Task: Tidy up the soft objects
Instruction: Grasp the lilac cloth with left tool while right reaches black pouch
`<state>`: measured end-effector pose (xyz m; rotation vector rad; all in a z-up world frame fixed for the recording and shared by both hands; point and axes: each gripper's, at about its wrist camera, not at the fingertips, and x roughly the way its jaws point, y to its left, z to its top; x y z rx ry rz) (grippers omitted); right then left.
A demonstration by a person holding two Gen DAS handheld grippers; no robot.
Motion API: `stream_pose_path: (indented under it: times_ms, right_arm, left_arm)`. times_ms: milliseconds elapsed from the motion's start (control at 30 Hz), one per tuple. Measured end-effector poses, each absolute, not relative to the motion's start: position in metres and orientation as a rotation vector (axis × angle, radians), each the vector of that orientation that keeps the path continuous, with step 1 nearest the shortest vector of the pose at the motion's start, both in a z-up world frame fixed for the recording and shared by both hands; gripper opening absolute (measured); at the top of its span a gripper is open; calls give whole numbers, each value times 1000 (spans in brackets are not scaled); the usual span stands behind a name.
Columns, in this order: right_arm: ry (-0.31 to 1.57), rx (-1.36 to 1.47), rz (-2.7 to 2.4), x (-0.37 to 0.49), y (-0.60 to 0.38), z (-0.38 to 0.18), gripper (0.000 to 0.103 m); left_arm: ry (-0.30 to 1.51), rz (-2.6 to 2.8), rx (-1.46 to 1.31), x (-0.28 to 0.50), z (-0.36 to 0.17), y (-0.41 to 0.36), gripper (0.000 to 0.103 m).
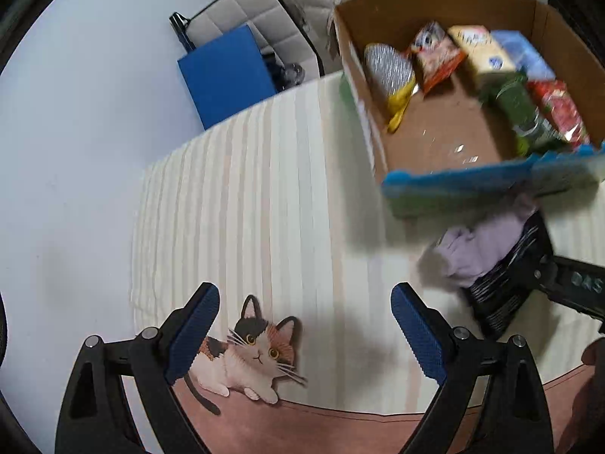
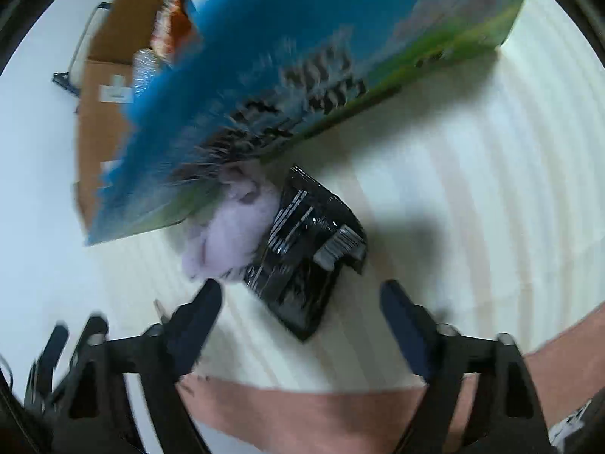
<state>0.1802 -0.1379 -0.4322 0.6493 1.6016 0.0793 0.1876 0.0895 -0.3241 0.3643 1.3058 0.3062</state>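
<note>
A lilac plush toy lies on the striped cloth beside a black foil packet, just in front of the cardboard box. In the right wrist view the plush and the packet lie right ahead of my open right gripper, which is empty and blurred. My left gripper is open and empty over the cloth, above a printed cat. The box holds several packets, among them a silver one and a red one.
The box's blue and green printed wall fills the upper right wrist view. A blue board and a padded chair stand beyond the table's far edge. The striped cloth ends at a white surface on the left.
</note>
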Motion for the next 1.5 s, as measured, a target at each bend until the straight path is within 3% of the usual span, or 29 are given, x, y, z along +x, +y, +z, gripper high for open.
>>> stream_pose_path:
  times_ms: [67,200,300,567,700,833,900,967,1067,1200,1300,1500]
  right_arm:
    - [1626,635,66,180,-128,-444,75]
    - [1626,468,93,180,-109,-443,53]
    - [1648,321,134,177,-107,-437,44]
    - [1684,97,129,155,-171,-423,41]
    - [1673,140,119,141,-207,-423,28]
    - [1668,187,96,127,-225,-428,28]
    - [1663,220,87,124,-234,-429,28]
    - [1658,269,84,124,-242,-429,28]
    - [1644,376,85,125,-250,-427,30]
    - [1623,522,75,122,-260,-426,60]
    - [1612,560,63,127,-260,-422,66]
    - [1643,497,13,147,-244,-426,67]
  left_arm:
    - [1321,294,385,188,-332,92,93]
    - [1337,209,442,191,-342,81,93]
    - [1339,119,496,195,-345,60,93]
    - [1342,-97,691,209,-373,-11,93]
    - [1370,-159,750,217,-389,-38,93]
    - [1418,-166,753,224,-407,-52,82]
    - [1443,-159,751,227,-416,-55,71]
    - [1479,-158,731,229,-424,-57,51]
    - [1519,-136,683,231,-434,-57,37]
    - [1557,-121,531,233,-430,-49,35]
    - [1645,-100,259,232,-425,-30,34]
    - [1729,-52,-128,211,-428,3,34]
